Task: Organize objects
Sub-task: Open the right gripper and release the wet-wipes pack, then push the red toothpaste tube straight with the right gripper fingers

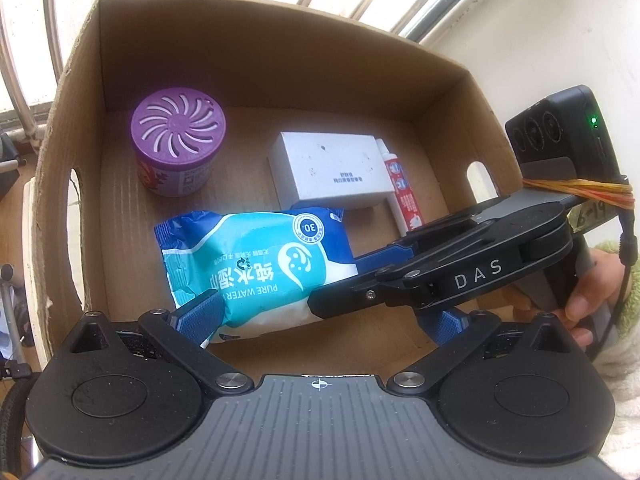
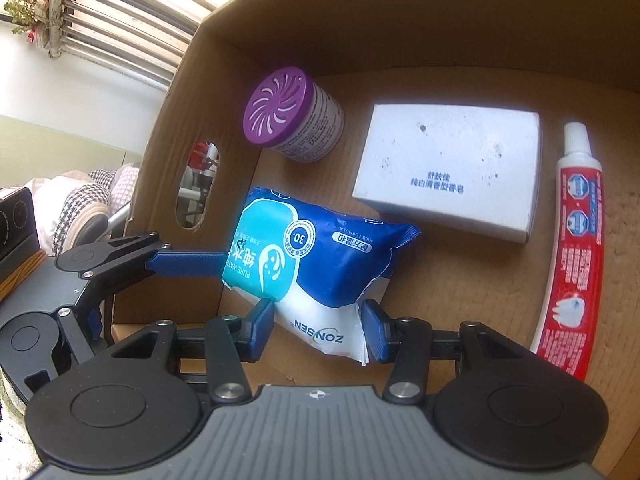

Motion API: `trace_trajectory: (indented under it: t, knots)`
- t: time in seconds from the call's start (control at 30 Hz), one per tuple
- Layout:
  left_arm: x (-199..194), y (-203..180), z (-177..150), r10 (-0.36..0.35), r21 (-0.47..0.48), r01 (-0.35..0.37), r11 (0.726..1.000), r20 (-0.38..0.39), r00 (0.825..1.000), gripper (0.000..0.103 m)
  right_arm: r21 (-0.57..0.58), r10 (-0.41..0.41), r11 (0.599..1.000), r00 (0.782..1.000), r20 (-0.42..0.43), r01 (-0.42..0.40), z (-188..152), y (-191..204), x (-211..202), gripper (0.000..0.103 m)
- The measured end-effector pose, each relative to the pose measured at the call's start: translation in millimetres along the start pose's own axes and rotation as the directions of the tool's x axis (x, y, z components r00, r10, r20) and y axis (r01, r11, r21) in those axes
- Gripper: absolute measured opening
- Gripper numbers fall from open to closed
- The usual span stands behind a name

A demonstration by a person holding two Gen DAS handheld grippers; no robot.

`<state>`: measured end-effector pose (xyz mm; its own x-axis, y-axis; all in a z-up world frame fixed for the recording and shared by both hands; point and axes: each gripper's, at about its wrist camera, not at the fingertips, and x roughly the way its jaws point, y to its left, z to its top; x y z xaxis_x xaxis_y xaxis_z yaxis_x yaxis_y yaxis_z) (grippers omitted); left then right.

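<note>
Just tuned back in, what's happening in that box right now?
A person is working two handheld tools inside a cardboard box. The right tool has the blue wipes pack by one end, its fingers on either side; the left tool straddles the other end. An air freshener, white box and toothpaste tube already lie inside.

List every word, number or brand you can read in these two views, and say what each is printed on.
"PURE WATER", "30", "ZONSEN", "MILD FORMULA": wet wipes pack.
"DAS": right gripper, seen from the left wrist.
"6-19", handwritten: tag on that gripper.
Chinese print on the soap box, toothpaste tube and air freshener: too small to read.
</note>
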<state>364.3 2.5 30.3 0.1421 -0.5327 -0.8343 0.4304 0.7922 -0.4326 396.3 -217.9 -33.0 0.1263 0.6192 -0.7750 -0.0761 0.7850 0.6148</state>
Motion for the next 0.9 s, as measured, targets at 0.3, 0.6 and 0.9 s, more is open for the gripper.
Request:
trace_trajectory:
  t: [0.3, 0.6, 0.9]
  knots:
    - [-1, 2, 1, 0.008, -0.001, -0.008, 1.0, 0.011, 1.0, 0.102, -0.004, 0.001, 1.0, 1.0, 0.004, -0.001, 3, 1, 2, 0.052]
    - [-4, 3, -3, -0.006, -0.022, 0.006, 1.0, 0.029, 1.0, 0.101, -0.025, -0.043, 0.999, 0.998, 0.046, 0.044, -1, 5, -8, 0.053]
    - [-29, -18, -13, -0.014, 0.051, 0.006, 0.999, 0.156, 0.988, 0.1, -0.051, -0.231, 0.967, 0.944, 0.233, 0.25, -26, 8, -89, 0.053]
